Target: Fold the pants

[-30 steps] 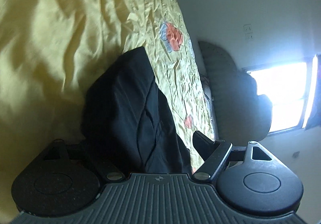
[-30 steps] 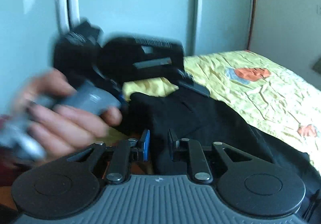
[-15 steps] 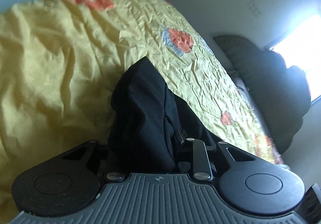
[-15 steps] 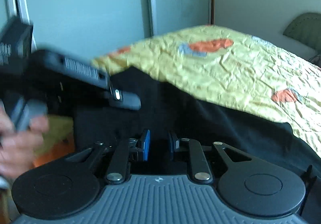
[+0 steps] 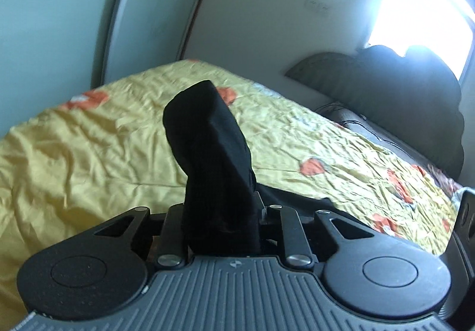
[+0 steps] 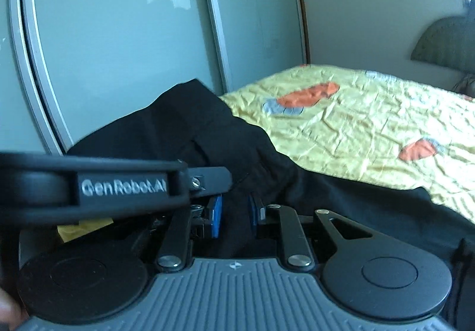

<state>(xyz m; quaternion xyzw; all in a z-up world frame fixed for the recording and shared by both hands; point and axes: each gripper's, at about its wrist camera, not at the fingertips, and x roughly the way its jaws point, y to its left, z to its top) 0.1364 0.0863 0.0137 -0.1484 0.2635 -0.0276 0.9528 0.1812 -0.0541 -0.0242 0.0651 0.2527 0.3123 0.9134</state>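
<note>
Both grippers — left gripper [image 5: 222,212] and right gripper [image 6: 234,212] — clamp the black pants [image 6: 207,135]; carry both edges level over the bed [image 6: 356,123], keeping them taut.

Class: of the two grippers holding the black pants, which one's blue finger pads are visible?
The right gripper: its blue pads flank the black pants. The left gripper has its pads buried in fabric.

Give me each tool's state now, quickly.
Left tool: closed on a bunched fold of the black fabric pants.
Right tool: closed on the same pants.
</note>
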